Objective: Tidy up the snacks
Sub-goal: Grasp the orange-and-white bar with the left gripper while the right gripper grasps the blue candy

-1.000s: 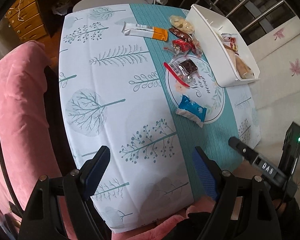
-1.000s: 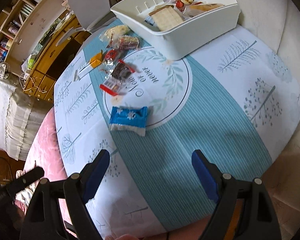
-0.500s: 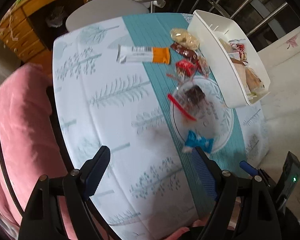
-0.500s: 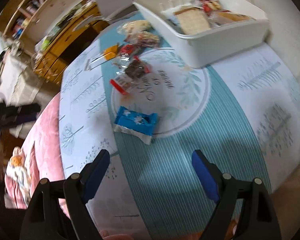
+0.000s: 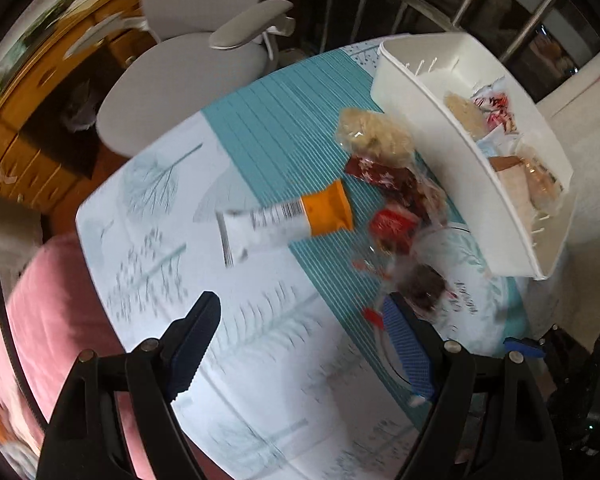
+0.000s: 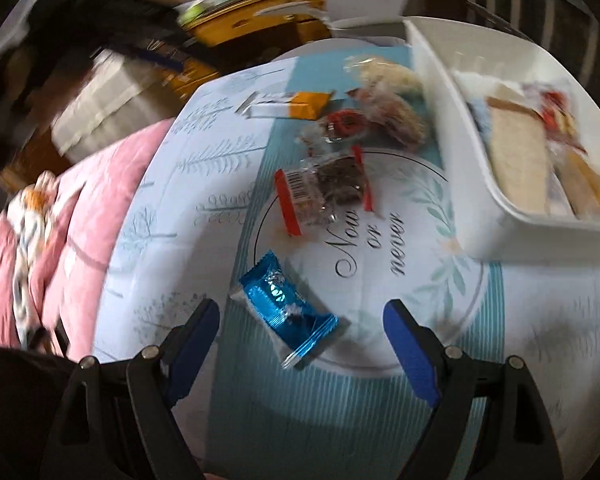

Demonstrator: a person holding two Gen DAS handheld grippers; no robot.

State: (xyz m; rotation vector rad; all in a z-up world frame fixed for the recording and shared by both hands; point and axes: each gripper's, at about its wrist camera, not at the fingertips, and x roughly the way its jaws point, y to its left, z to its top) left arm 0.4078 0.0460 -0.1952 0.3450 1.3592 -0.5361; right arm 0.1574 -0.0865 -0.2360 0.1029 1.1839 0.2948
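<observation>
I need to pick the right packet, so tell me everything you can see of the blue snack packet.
The blue snack packet is a shiny foil pillow pack with silvery printed marks and crimped clear-silver ends. It is sealed and lies flat, slanted, on the tablecloth at the edge of its round white emblem. Nothing touches it; the open right gripper hovers over it.

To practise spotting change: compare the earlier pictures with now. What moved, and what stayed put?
Both grippers moved in over the table: the right gripper now hangs above the blue packet, the left gripper nearer the orange-ended packet. Nothing was grasped; jaws stayed open, and the snacks and white tray stayed put.
</observation>
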